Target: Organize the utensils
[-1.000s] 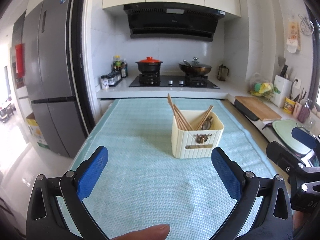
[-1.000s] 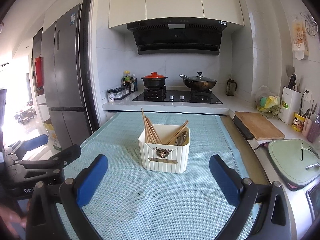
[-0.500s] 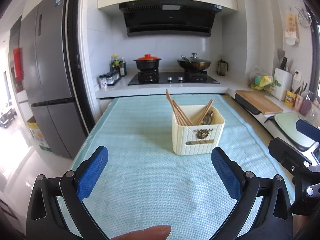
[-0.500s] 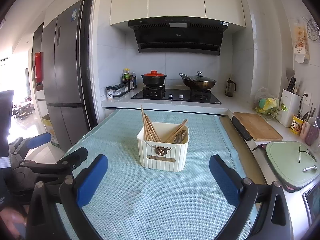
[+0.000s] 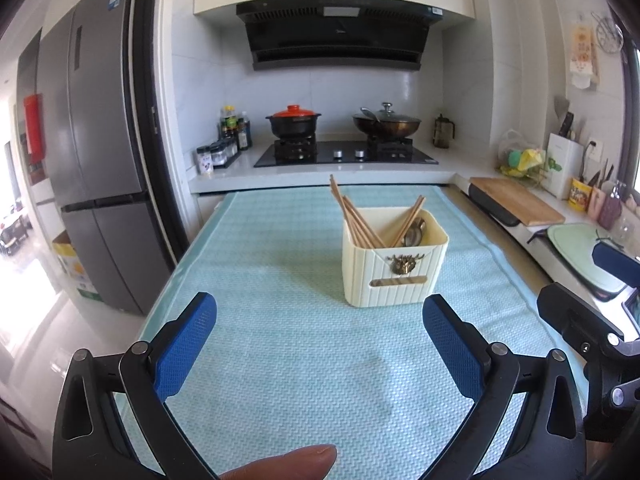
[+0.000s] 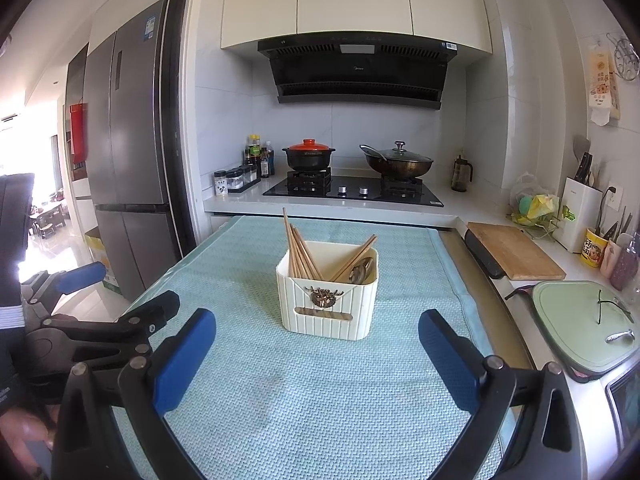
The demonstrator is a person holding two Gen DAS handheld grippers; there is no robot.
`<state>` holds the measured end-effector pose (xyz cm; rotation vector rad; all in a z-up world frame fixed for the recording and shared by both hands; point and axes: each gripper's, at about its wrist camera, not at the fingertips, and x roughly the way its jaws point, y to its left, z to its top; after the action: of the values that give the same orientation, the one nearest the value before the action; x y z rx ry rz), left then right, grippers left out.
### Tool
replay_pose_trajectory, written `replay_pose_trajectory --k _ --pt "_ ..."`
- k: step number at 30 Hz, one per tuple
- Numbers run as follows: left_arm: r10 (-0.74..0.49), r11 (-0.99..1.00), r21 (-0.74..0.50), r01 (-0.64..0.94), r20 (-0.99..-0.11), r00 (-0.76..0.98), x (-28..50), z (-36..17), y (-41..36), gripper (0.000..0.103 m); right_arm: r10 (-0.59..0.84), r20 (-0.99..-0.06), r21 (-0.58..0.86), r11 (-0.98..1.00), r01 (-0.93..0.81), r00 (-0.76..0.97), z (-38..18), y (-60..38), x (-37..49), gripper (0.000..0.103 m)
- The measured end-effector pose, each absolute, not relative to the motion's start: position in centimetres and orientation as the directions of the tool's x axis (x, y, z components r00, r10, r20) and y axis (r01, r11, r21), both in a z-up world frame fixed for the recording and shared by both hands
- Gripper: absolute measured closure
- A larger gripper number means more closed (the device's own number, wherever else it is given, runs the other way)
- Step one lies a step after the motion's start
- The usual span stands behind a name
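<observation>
A cream ribbed utensil holder stands upright on the teal mat. Several wooden chopsticks lean inside it, beside metal spoons. My left gripper is open and empty, well short of the holder and a little left of it. My right gripper is open and empty too, with the holder straight ahead between its blue pads. Each gripper shows at the edge of the other's view.
A stove with a red-lidded pot and a wok is behind the mat. A wooden cutting board and a green lid lie on the right. A fridge stands left. A fingertip shows at the bottom.
Both views have tilted upward slightly, so the holder sits lower in frame; both grippers stay open and empty.
</observation>
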<state>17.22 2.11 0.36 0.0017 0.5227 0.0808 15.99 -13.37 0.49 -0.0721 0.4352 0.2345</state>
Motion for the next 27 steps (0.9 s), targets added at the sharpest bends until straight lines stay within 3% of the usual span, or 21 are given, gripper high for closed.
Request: replay_pose_trajectory --k 27 --pt "0.071 0.997 0.022 -0.07 -0.504 0.861 17.1 0.45 1.94 0.0 0.217 -0.416 -0.036 0.966 -0.254 0.883 1.01 -13.27 15.33 0.0"
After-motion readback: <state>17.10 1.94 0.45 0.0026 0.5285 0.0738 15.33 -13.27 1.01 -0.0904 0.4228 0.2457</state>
